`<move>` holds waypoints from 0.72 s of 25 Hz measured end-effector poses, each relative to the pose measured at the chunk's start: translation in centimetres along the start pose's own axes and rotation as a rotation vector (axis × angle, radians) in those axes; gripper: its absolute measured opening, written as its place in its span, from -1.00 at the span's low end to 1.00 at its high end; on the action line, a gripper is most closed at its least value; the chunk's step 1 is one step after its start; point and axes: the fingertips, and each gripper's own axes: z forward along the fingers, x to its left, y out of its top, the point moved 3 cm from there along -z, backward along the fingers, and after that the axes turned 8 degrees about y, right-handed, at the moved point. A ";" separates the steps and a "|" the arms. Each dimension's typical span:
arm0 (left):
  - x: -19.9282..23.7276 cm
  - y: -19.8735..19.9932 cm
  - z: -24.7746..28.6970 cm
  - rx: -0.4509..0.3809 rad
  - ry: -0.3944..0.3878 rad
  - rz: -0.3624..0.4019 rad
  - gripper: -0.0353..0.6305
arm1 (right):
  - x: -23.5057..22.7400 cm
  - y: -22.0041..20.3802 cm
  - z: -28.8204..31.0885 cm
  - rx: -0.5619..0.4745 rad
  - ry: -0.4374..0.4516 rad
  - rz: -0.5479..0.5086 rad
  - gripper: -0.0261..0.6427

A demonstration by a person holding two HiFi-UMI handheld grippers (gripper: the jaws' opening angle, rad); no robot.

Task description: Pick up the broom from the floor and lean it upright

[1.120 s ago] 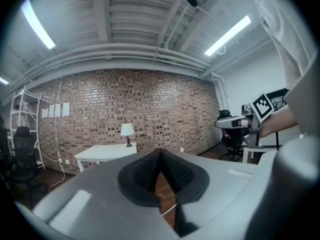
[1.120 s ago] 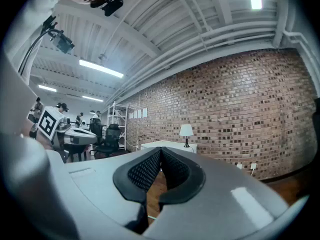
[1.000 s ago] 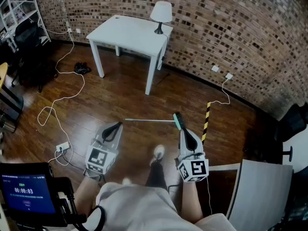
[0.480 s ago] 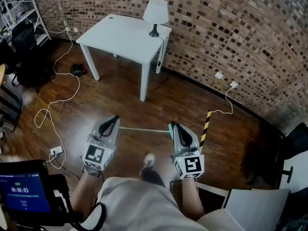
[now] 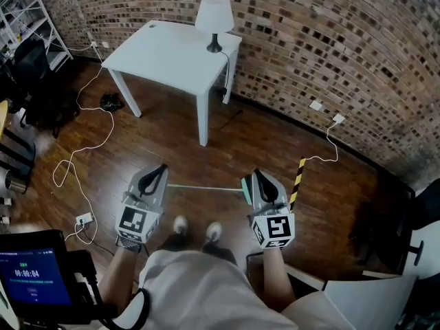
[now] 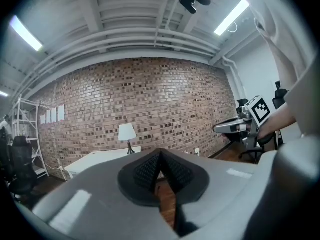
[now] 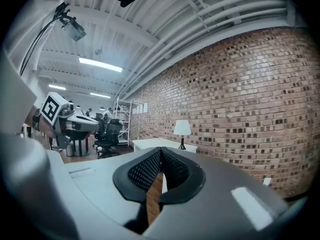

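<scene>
The broom lies flat on the wooden floor in the head view. Its thin pale handle runs left to right, and its teal head is at the right end. My left gripper is held level above the handle's left end, jaws shut and empty. My right gripper hovers level over the teal head, also shut on nothing. Neither touches the broom. In the left gripper view the left gripper has its pads meeting at the tip. In the right gripper view the right gripper shows the same. Both look toward the brick wall.
A white table with a white lamp stands ahead against the brick wall. A yellow-black striped strip lies right of the broom head. A white cable and power strip lie at left. A white panel sits bottom right.
The person has stepped forward, both feet now side by side. Both grippers came forward and now sit over the broom's two ends. The broom has not moved on the floor.
</scene>
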 end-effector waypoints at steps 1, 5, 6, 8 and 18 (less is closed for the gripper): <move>0.1 -0.1 0.4 0.002 -0.004 -0.003 -0.90 | -0.3 -0.2 0.1 0.004 -0.008 0.005 -0.88; 0.4 -0.3 2.2 0.003 -0.019 -0.012 -0.90 | -1.6 -0.6 0.3 0.003 -0.040 0.044 -0.88; 0.6 -0.4 2.5 0.003 -0.021 -0.014 -0.90 | -1.7 -0.6 0.6 0.009 -0.041 0.044 -0.88; 1.0 -0.5 3.1 0.003 -0.022 -0.015 -0.90 | -1.9 -0.8 1.4 0.028 -0.036 0.045 -0.88; 4.9 -5.9 5.2 0.088 -0.007 -0.085 -0.90 | -1.0 -4.1 9.3 0.115 0.082 0.044 -0.83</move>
